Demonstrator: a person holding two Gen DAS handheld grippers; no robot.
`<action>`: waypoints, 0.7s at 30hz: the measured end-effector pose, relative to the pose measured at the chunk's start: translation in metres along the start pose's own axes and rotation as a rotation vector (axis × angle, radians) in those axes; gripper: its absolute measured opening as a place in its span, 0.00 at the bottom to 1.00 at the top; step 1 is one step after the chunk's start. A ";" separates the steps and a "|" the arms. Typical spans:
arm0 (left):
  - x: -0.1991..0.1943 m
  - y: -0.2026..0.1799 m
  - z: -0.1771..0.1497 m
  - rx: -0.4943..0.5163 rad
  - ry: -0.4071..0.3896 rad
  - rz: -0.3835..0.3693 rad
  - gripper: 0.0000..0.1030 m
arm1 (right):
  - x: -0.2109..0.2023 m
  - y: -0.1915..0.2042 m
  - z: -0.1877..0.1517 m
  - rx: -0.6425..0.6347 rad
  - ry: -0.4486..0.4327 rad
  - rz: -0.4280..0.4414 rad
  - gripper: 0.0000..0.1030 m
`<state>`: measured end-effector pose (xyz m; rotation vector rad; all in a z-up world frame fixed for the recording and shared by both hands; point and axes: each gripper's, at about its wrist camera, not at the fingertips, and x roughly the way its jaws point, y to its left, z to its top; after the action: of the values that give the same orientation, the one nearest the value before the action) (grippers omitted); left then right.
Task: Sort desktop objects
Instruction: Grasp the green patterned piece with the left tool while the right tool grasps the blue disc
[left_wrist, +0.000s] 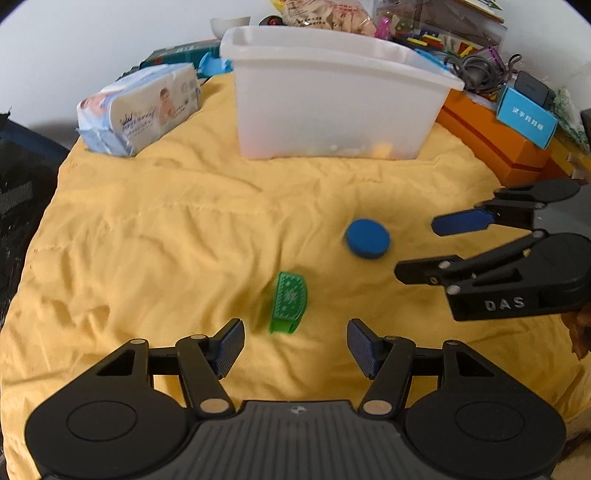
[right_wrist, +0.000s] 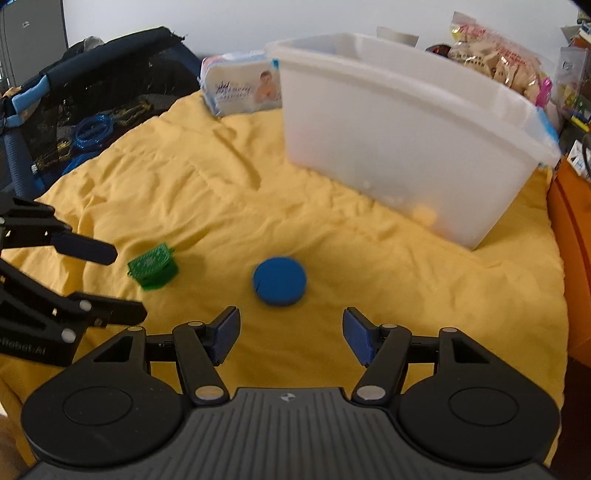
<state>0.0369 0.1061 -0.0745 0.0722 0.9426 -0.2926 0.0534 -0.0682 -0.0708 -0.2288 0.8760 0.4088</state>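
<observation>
My left gripper (left_wrist: 295, 343) and right gripper (right_wrist: 291, 338) are wide open and empty. Just ahead on the yellow cloth (left_wrist: 147, 229) lie a green clip (left_wrist: 289, 302) and a blue disc (right_wrist: 279, 281). Both look light and stiff; I would pinch their side edges.

A wrinkled, matt yellow cloth cover (left_wrist: 155, 229) is spread over the counter. The translucent white plastic tub (left_wrist: 332, 107) is seen as smooth with a frosted finish. The round blue disc (right_wrist: 279, 281) looks matt. The small green plastic piece (left_wrist: 290, 302) is embossed with a raised pattern. The pack of wipes (left_wrist: 144, 107) is wrapped in glossy printed film.
</observation>
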 end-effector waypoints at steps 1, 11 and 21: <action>0.001 0.001 -0.001 -0.002 0.007 -0.002 0.63 | 0.000 0.001 -0.002 0.003 0.003 0.001 0.63; 0.006 0.007 -0.002 0.005 0.008 -0.038 0.62 | 0.006 0.007 0.006 -0.011 0.009 -0.027 0.55; 0.025 0.003 0.013 0.081 0.006 -0.044 0.52 | 0.044 0.013 0.029 -0.036 0.059 -0.020 0.41</action>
<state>0.0617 0.1009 -0.0870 0.1266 0.9388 -0.3713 0.0929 -0.0353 -0.0871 -0.2838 0.9242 0.4016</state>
